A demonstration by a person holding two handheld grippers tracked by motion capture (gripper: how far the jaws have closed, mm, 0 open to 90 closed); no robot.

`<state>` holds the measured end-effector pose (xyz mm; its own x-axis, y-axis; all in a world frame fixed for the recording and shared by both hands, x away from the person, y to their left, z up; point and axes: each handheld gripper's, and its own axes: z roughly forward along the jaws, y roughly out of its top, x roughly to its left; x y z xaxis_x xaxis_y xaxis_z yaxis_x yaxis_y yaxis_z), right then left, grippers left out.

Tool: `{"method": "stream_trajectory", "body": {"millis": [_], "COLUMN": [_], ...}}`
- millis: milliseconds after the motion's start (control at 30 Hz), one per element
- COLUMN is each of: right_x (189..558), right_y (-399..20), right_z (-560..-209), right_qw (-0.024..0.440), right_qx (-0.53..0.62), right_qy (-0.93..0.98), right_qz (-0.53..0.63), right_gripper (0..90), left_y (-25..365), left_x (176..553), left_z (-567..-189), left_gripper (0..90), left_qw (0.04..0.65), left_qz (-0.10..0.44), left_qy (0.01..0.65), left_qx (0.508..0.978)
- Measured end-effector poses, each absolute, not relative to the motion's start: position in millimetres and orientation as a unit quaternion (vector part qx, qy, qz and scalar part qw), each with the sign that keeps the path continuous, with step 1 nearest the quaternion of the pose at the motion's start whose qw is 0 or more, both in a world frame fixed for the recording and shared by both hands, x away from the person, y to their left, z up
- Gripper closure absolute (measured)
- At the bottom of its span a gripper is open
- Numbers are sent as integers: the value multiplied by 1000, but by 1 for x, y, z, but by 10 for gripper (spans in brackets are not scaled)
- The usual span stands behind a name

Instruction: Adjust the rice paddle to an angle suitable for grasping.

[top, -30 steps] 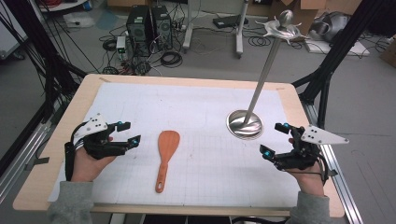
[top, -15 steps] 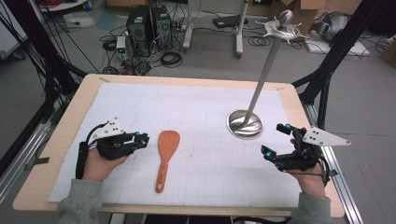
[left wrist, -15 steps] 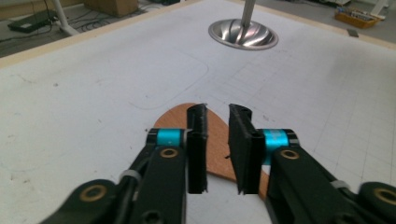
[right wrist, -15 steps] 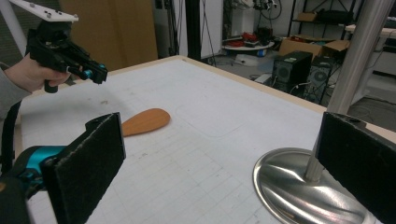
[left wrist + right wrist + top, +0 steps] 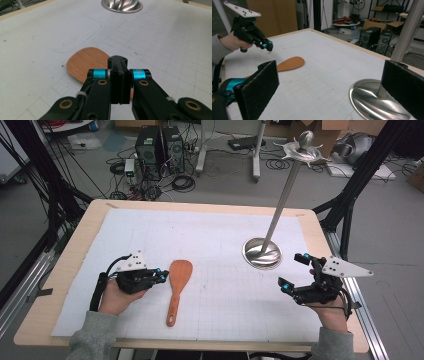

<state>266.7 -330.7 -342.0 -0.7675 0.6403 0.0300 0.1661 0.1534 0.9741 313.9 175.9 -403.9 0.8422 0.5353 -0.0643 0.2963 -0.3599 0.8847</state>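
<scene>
One wooden spatula [image 5: 177, 289] lies flat on the counter [image 5: 70, 270], blade toward 12 o'clock. Left tongs [image 5: 161, 274], just closed on nothing, hover beside its blade at 9 o'clock. Right tongs [image 5: 293, 273] gape empty near one steel stand [image 5: 262, 253].

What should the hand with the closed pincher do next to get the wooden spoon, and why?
Probably open the left gripper again first. Its jaws have just been closing and now meet with nothing between them, while the wooden spatula lies flat on the mat just beyond their tips, not gripped. Opened, the jaws could likely ease forward around the spatula's blade edge.
</scene>
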Motion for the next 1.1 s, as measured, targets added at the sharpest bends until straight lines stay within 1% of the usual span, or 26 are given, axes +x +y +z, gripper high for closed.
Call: {"method": "stream_trajectory", "body": {"millis": [233,300,533,633,1100], "right_x": [266,264,263,263,263], "right_y": [-331,-331,-330,-330,-331], "right_z": [-342,-342,-342,-343,-343], "right_qw": [198,198,198,198,199], "right_qx": [275,272,273,271,270], "right_qy": [733,734,735,737,738], "right_qz": [590,589,587,586,586], "right_gripper": [2,2,2,3,2], "left_y": [168,162,143,142,143], "left_x": [317,316,316,317,318], "left_z": [-407,-408,-415,-417,-426], "left_gripper": [896,896,896,896,896], "left_qw": [497,498,477,466,465], "left_qz": [114,105,97,94,83], "left_qy": [254,248,228,227,229], "left_qx": [821,824,843,850,851]}}
